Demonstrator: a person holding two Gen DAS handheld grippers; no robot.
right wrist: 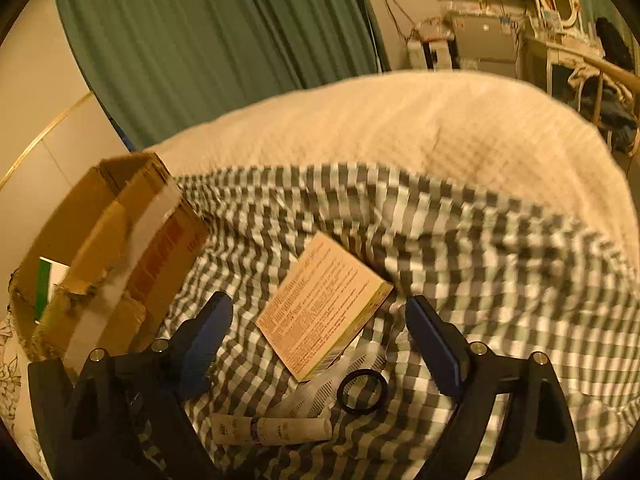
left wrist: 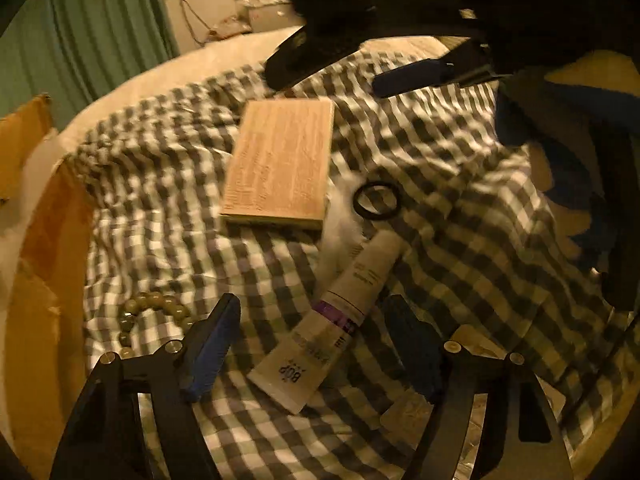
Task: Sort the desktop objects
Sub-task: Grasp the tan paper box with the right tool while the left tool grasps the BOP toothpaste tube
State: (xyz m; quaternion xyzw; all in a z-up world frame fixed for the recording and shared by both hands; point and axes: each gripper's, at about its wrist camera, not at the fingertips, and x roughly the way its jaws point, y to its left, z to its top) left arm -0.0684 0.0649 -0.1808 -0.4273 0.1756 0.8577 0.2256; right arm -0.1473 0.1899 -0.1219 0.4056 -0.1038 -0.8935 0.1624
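Observation:
A white tube (left wrist: 328, 332) with a purple band lies on the checked cloth (left wrist: 160, 208). It sits between the blue pads of my open left gripper (left wrist: 314, 308), and neither pad touches it. Beyond it lie a black ring (left wrist: 376, 204) and a flat tan printed box (left wrist: 280, 164). A string of green beads (left wrist: 156, 312) rests just left of my left finger. My right gripper (right wrist: 318, 304) stands open above the tan box (right wrist: 324, 304), with the ring (right wrist: 362, 392) and the tube (right wrist: 272, 430) nearer its base. In the left wrist view the right gripper (left wrist: 340, 76) hangs over the box's far end.
An open cardboard carton (right wrist: 100, 260) stands at the left edge of the cloth, with something green and white inside. A cream blanket (right wrist: 440, 132) lies beyond the cloth. A white fluffy item (left wrist: 344, 216) sits under the ring. Green curtains (right wrist: 200, 40) hang behind.

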